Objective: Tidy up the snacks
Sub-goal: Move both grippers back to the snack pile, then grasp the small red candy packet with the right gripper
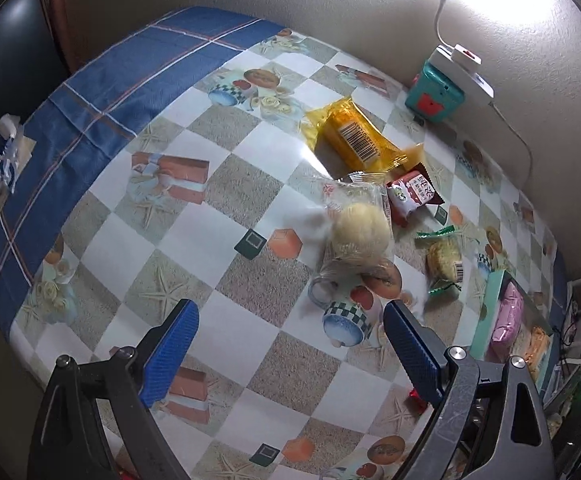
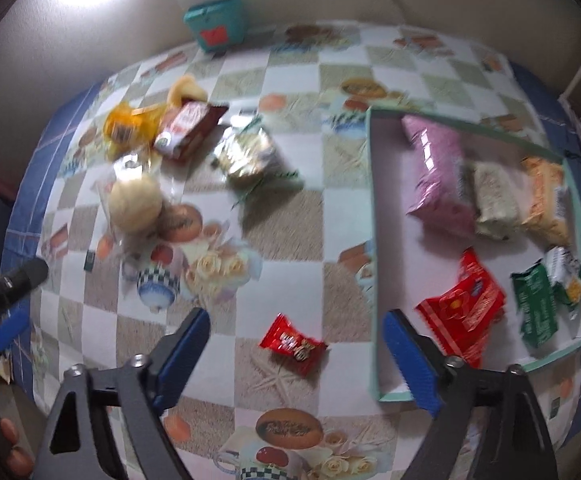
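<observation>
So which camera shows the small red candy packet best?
The right wrist view: the red packet lies whole between the open fingers, beside the tray. The left wrist view shows only a red sliver behind a finger.

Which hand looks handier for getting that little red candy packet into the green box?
Probably the right gripper: the small red packet lies between its open fingers, with the box beside it. The left gripper hangs over the bun packet.

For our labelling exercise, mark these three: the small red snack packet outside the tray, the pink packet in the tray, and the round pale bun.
small red snack packet (image 2: 293,345), right wrist view, wrapper centre.
pink packet (image 2: 436,172), right wrist view, front face.
round pale bun (image 1: 357,237), left wrist view, top.
</observation>
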`<state>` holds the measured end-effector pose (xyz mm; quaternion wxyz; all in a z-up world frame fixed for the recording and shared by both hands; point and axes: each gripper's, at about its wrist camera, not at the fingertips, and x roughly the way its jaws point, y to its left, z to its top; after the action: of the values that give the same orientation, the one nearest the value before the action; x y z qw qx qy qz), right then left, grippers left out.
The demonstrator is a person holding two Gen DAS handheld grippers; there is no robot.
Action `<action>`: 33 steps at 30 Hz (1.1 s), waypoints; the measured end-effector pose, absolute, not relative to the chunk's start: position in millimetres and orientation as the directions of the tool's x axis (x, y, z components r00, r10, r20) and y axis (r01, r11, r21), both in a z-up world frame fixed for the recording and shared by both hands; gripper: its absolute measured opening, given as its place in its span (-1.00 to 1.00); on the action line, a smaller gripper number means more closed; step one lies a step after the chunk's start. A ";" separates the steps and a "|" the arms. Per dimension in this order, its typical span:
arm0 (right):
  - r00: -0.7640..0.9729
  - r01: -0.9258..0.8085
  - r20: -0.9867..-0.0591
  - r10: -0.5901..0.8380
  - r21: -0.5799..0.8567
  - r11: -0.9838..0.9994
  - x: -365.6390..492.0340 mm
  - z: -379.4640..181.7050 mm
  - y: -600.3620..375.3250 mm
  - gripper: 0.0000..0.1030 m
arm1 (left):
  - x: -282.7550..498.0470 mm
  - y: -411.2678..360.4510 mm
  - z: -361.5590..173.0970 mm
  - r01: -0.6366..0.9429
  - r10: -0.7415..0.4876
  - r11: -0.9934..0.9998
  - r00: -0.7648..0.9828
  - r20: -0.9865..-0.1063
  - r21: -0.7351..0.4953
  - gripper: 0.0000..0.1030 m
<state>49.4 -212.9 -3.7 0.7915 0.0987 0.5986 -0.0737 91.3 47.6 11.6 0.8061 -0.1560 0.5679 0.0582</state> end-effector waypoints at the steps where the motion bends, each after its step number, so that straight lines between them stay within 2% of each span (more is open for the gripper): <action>1: 0.259 0.235 -0.966 0.008 0.071 0.969 49.3 -8.1 -211.7 0.56 | 92.0 45.6 10.9 -0.266 -0.085 0.946 0.344 -0.935 -0.183 0.82; 2: 0.253 0.236 -0.968 0.009 0.070 0.969 48.9 -10.4 -210.7 0.56 | 94.1 41.8 8.2 -0.253 -0.095 0.949 0.335 -0.937 -0.187 0.82; 9: 0.222 0.214 -0.975 0.006 0.055 0.975 46.8 -20.5 -205.6 0.18 | 103.1 23.5 -16.0 -0.212 -0.109 0.963 0.262 -0.959 -0.167 0.82; 13: 0.193 0.202 -0.981 0.009 0.049 0.978 46.1 -29.3 -201.7 0.07 | 104.7 21.6 -22.2 -0.213 -0.122 0.961 0.242 -0.963 -0.175 0.82; 26: 0.151 0.188 -0.989 0.001 0.030 0.982 41.9 -50.9 -196.7 -0.20 | 107.1 23.7 -19.9 -0.217 -0.139 0.956 0.249 -0.958 -0.195 0.82; 33: 0.147 0.175 -0.989 -0.003 0.023 0.984 45.4 -55.4 -197.9 -0.23 | 108.6 22.4 -20.7 -0.216 -0.145 0.956 0.248 -0.958 -0.201 0.82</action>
<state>45.4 -197.9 -55.4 0.7543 0.0662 0.6505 -0.0588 108.6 22.4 -20.7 0.7759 -0.1473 0.6129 0.0228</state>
